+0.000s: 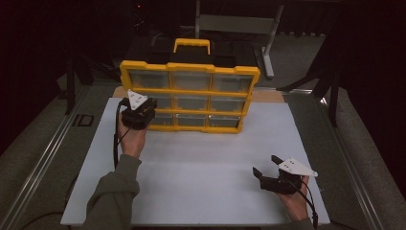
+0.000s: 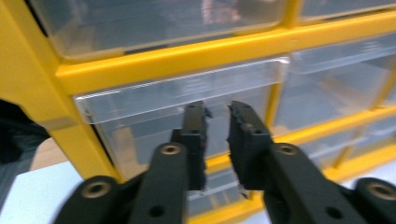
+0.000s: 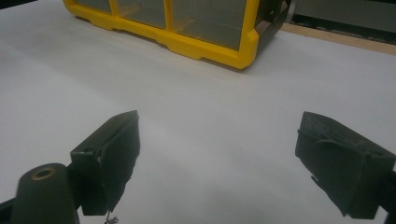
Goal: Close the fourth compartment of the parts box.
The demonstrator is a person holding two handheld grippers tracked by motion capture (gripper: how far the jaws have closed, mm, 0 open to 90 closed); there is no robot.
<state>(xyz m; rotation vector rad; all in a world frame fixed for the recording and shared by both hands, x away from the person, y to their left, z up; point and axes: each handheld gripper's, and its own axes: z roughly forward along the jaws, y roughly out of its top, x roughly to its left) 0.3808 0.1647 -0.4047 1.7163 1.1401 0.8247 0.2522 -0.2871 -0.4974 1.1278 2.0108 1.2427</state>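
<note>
Clear drawer (image 2: 187, 93) just ahead of left gripper (image 2: 217, 116) jaws (slightly parted, empty).

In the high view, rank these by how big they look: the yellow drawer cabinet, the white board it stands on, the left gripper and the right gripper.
1. White board, largest.
2. Yellow drawer cabinet.
3. Left gripper and right gripper: they look alike in size, and the right one is nearer the camera, so I won't rank them.

Dim workshop-like room: yellow parts organiser (image 1: 189, 96) with clear drawers (nine in all) on a white table (image 1: 201, 167).
</note>
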